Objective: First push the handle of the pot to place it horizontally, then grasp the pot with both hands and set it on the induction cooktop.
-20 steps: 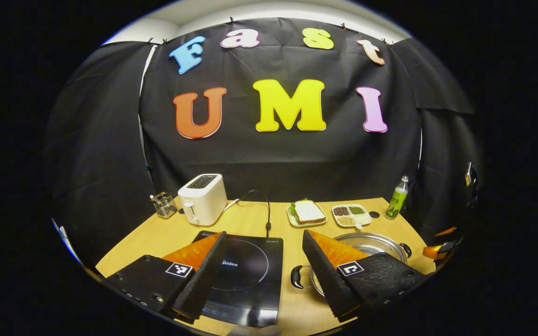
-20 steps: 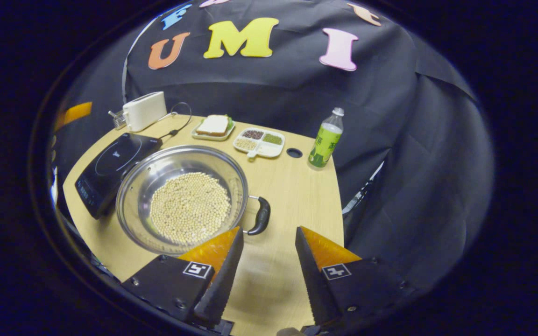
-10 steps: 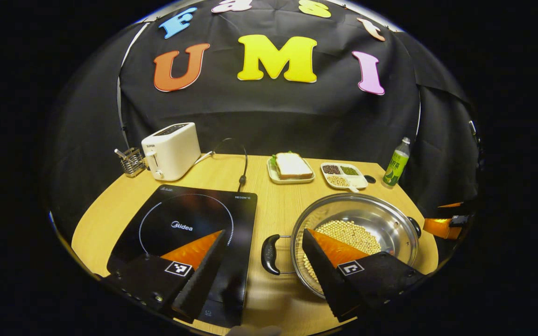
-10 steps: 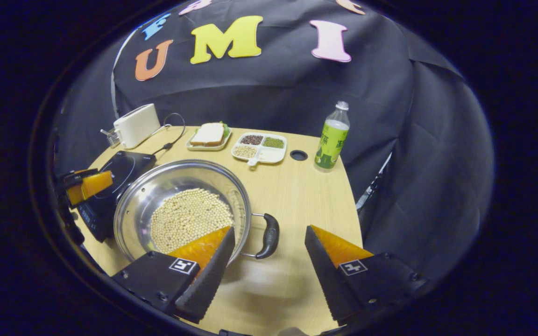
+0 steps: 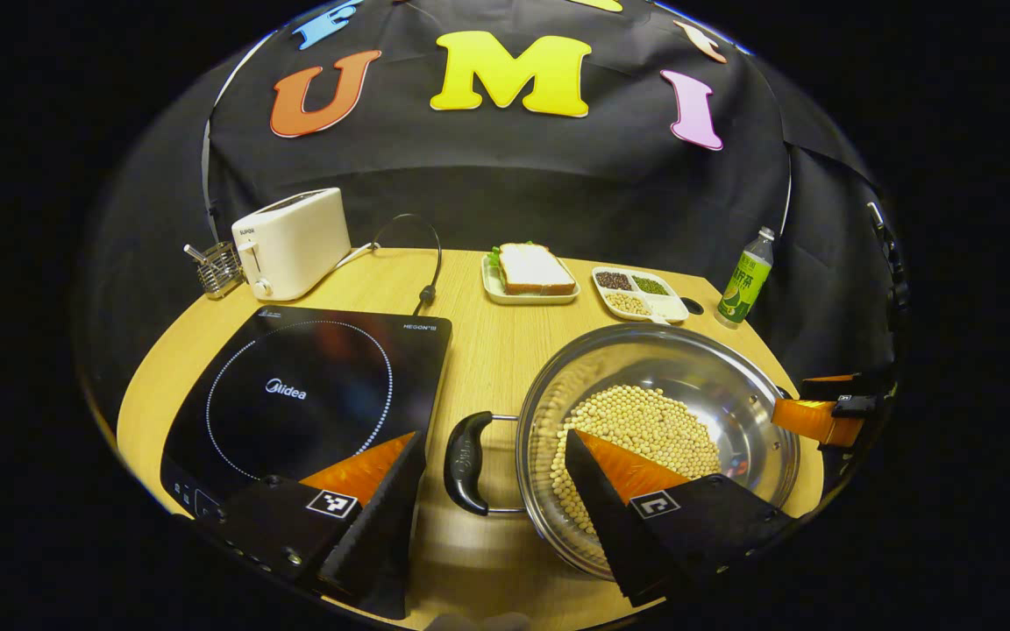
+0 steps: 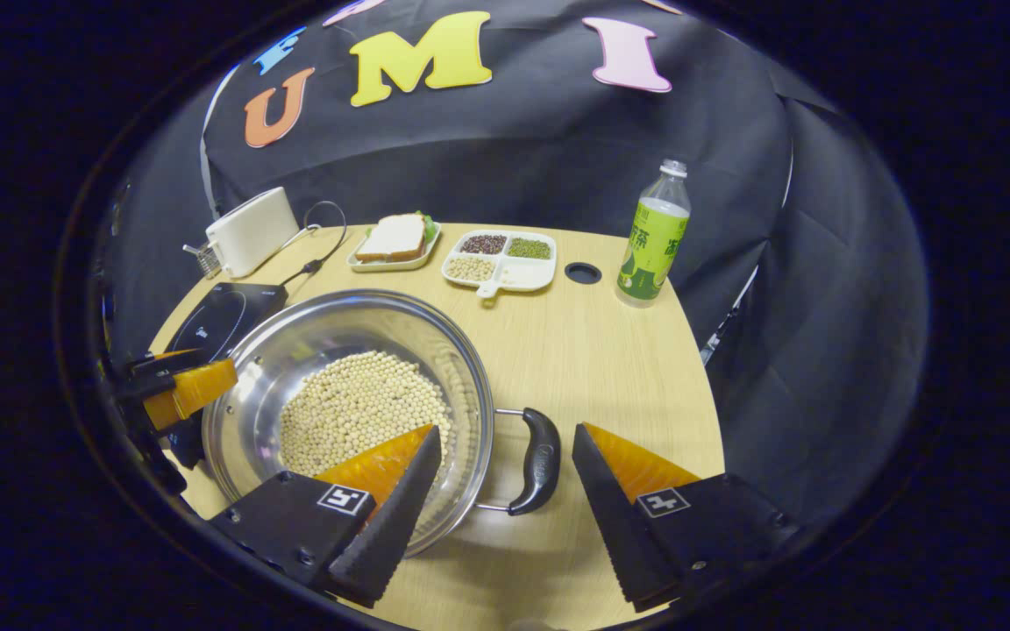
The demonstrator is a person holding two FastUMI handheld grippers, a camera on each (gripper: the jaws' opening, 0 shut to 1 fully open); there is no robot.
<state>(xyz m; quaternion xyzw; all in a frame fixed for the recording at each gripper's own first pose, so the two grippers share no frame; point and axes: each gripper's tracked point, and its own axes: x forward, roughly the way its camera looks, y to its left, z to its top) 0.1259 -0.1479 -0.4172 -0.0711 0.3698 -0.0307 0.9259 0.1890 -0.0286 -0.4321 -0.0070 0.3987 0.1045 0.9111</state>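
On the wooden worktop (image 5: 487, 350), in the left gripper view, the steel pot (image 5: 658, 443) filled with pale beans is seen standing to the right of the black induction cooktop (image 5: 303, 394), not on it. The left gripper (image 5: 492, 473) is held with its fingers spread wide apart: the pot's near black handle (image 5: 464, 451) lies between them, untouched, one finger reaching over the cooktop's corner and the other over the pot's rim and beans. At the pot's far side the right gripper (image 5: 821, 419) is seen close to the rim. Behind are a white toaster (image 5: 290, 241), a sandwich plate (image 5: 529, 273), a divided tray (image 5: 641, 294) and a green bottle (image 5: 746, 280).

In the right gripper view, the right gripper (image 6: 505, 469) is likewise shown with fingers parted and gripping nothing; the pot's other handle (image 6: 536, 460) sits in the gap between them, one finger overlapping the pot (image 6: 347, 399) rim. The left gripper (image 6: 176, 390) is seen at the pot's opposite edge, in front of the induction cooktop (image 6: 220, 320).
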